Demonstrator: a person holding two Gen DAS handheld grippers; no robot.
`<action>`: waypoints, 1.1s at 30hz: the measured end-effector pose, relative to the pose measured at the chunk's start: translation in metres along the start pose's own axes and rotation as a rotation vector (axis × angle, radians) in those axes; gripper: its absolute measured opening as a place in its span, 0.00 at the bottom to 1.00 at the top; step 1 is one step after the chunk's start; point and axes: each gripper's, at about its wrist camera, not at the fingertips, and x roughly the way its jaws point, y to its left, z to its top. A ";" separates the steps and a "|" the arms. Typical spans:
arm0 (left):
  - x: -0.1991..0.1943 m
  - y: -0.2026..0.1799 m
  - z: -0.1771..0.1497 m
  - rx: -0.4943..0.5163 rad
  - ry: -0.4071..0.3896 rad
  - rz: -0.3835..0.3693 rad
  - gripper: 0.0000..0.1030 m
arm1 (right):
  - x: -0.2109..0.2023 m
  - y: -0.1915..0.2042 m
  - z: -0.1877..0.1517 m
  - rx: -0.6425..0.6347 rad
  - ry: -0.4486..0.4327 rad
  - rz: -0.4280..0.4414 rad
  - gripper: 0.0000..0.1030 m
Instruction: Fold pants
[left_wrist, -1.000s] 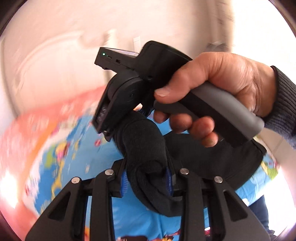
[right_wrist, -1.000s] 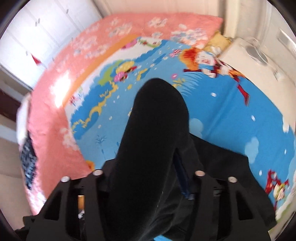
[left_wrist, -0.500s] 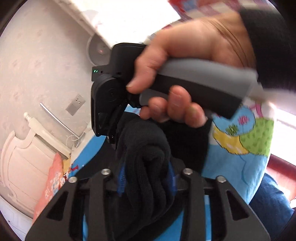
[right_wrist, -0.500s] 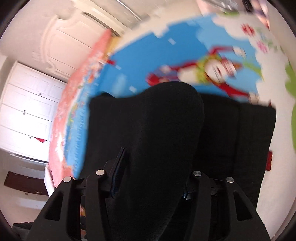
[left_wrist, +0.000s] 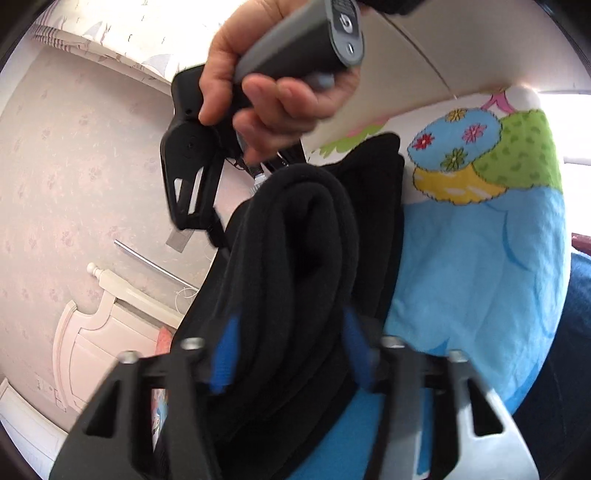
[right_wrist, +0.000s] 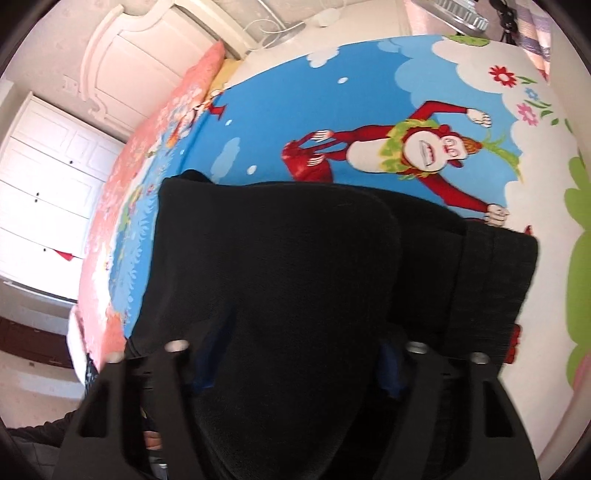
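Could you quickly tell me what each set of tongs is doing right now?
Left tongs: closed on bunched black pants.
Right tongs: closed on the same pants.

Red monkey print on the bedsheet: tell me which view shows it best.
The right wrist view. There the red monkey print lies whole on the bedsheet, just beyond the black pants. The left wrist view shows only flowers and blue sheet beside the pants, no monkey.

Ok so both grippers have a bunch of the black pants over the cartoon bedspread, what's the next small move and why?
Probably lower both hands to lay the held fold onto the part already flat. The left gripper and right gripper each pinch thick, doubled black pants, and the rest lies spread on the bedspread just beyond, so setting down before letting go should keep the edges aligned.
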 end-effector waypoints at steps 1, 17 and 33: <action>0.000 0.005 0.000 -0.010 -0.009 -0.001 0.30 | -0.001 0.000 0.001 -0.004 0.007 -0.011 0.45; 0.017 0.012 0.044 0.146 -0.129 0.084 0.23 | -0.060 -0.018 0.011 -0.048 -0.098 -0.089 0.28; -0.019 0.119 0.013 -0.474 -0.199 -0.252 0.36 | -0.097 0.012 -0.046 -0.110 -0.408 -0.502 0.35</action>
